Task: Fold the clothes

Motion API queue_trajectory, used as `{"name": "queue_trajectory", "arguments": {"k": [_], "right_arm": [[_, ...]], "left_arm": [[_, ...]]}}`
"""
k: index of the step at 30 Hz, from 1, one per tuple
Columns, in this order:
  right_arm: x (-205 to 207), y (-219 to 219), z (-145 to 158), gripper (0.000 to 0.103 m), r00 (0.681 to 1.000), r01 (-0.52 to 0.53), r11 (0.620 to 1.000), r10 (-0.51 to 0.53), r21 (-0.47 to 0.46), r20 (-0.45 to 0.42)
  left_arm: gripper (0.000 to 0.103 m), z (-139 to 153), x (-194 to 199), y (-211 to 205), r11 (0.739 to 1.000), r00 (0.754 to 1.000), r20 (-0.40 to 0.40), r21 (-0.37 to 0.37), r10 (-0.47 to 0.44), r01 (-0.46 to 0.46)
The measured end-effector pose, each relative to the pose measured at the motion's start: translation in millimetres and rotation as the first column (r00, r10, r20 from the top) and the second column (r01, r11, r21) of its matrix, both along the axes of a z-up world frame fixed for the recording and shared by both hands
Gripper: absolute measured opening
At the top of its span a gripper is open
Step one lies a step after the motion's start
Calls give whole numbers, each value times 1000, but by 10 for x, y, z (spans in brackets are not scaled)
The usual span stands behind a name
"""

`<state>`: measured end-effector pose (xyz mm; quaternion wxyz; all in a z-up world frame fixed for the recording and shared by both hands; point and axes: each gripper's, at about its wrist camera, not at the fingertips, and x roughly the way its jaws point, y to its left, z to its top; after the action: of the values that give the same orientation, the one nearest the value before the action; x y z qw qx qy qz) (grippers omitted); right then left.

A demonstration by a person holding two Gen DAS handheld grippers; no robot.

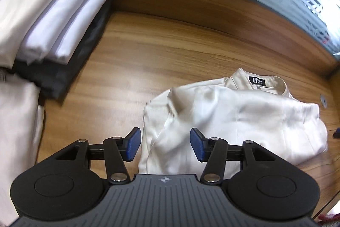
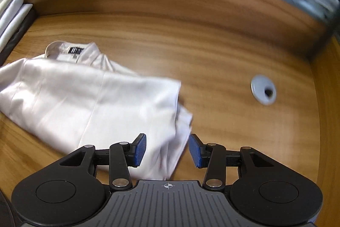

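A folded shirt [image 1: 233,120] is lying on the desk [image 1: 170,52]. A stack of folded clothes [image 1: 53,20] is sitting to its left, a cable grommet [image 2: 263,92] to its right.

The cream garment [image 1: 233,120] is a smooth cloth with a satin sheen, and a matt black woven label [image 1: 257,80] sits inside its collar. It lies on a wooden desk [image 1: 170,50] with a lightly glossy grain. On the far left, the folded stack [image 1: 53,20] is pale smooth cloth over dark matt fabric. The left gripper [image 1: 165,144] and right gripper [image 2: 167,150] are matt black plastic with shiny metal pins and ribbed blue pads [image 1: 133,144]. The grey desk grommet [image 2: 263,92] looks like smooth plastic.
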<state>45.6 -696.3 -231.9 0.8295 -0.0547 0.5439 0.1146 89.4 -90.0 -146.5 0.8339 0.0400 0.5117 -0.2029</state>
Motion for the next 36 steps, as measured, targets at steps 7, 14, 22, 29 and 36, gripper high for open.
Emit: {"name": "queue_trajectory", "arguments": {"k": [7,14,22,29,36], "right_arm": [[-244,-27,-87,46,999,39,998,-38,54,-20],[-213,-58,-176,43,996,84,989,-80,124,-32],[11,-124,-403,32,982,186,950,-176,249,-61],[-4,-129,-430,4,976,216,925,-195,311,-98],[-263,-109,-227,4,984,173,953,-158,247,-82]], "left_arm": [[64,-182,-257,64,999,999,5,1,-44,44],[62,-391,-224,-7,999,999,10,-19,-31,31],[13,-520,-96,-60,998,1000,-9,-67,-17,16],[4,-358,-8,-3,993,996,-61,-95,59,-65],[5,-295,-125,-6,995,994,-95,-68,60,-67]]}}
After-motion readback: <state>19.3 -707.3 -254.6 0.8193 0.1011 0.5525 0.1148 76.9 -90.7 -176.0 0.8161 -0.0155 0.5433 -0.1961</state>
